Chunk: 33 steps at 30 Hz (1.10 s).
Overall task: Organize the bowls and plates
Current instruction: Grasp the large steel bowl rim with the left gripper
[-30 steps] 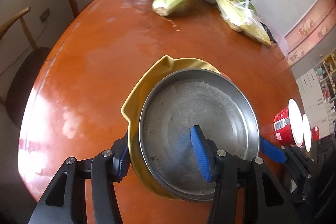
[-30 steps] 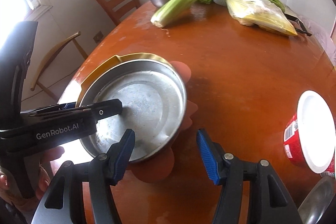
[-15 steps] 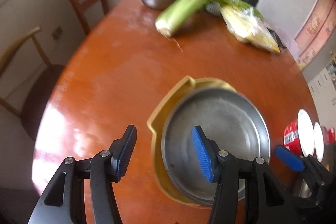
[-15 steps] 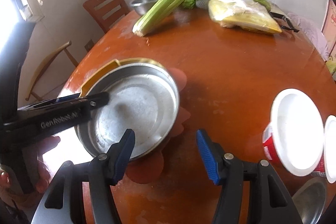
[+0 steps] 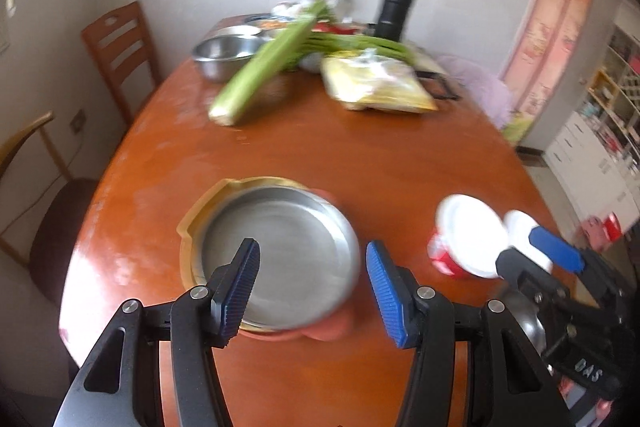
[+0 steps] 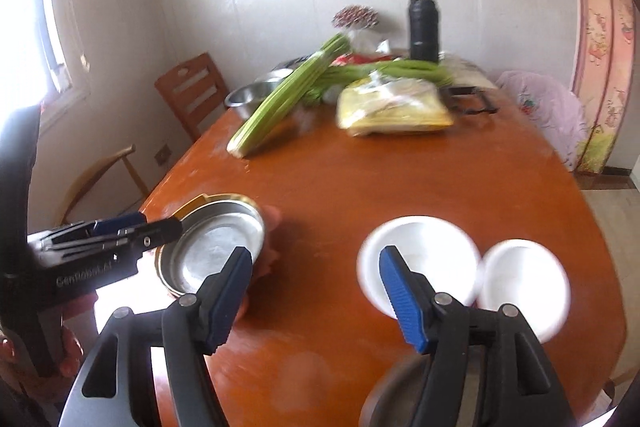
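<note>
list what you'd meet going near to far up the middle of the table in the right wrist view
right gripper → white-lidded cups → bare orange table → yellow bag → green stalks → black flask, by the wall. The stacked metal plate lies off to the left.

Daylight floods in from a window (image 6: 24,39) at nine o'clock in the right wrist view, blown out to pure white. It throws a hard glare patch on the glossy orange counter (image 5: 360,155) at eight o'clock in both views, and a softer sheen runs along the counter's left edge. The steel pan (image 5: 280,251) reflects a dull grey shine. Motion blur smears most of the scene: the celery (image 5: 264,67), the white-lidded cups (image 6: 420,259) and the far clutter are soft, while each camera's own tool stays sharp. Fisheye distortion bows the walls and counter rim, and dark vignetting fills all corners.
</note>
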{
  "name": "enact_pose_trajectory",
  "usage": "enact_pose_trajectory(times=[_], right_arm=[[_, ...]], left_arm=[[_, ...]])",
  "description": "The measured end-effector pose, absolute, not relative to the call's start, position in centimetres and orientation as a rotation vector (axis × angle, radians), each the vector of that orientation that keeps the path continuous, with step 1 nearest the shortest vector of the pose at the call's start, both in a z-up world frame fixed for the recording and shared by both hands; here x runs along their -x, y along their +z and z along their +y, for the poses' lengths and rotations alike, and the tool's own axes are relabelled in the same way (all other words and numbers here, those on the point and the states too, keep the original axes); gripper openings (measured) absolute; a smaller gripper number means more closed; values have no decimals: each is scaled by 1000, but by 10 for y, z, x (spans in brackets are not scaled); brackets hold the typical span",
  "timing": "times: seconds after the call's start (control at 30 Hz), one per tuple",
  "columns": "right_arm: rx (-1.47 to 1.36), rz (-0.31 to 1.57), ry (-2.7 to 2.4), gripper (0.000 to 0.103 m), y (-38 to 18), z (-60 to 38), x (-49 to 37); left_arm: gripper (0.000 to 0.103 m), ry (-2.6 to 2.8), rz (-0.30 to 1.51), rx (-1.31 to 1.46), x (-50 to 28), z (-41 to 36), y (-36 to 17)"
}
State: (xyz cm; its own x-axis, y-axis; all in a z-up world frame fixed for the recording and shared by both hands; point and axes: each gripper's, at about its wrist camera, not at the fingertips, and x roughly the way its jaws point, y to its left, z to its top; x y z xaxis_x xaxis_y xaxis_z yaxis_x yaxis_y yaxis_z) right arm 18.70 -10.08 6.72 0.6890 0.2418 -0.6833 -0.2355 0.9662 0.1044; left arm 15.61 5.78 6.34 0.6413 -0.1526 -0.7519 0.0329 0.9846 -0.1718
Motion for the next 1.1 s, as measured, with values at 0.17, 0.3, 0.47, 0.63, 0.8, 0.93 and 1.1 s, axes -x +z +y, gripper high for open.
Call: enact_pose_trajectory(times=[0.17,0.3,0.47,0.63,0.8,0.93,1.1], right_arm=[[-13,751,224,66,74,-148,-167],[-10,764,165,67,67,-188,-153],[-15,809,135,67,49,-219,-140],[-17,858,131,67,28,-238,-129],[-7,893,113,67,8,-248,-119],[-6,919,110,67,-6,-251,-118],[1,933,119,66,-16,-250,-121]], left_arm=[[57,-193,865,114,-140,7,63],[57,-255,885,79,-131,-34,54],[57,-300,921,37,-119,-73,38],[57,-330,962,-6,-111,-104,17],[57,-335,1003,-27,-109,-121,1],[57,-333,1029,-45,-114,-129,-11],[57,-316,1057,-57,-121,-134,-23]])
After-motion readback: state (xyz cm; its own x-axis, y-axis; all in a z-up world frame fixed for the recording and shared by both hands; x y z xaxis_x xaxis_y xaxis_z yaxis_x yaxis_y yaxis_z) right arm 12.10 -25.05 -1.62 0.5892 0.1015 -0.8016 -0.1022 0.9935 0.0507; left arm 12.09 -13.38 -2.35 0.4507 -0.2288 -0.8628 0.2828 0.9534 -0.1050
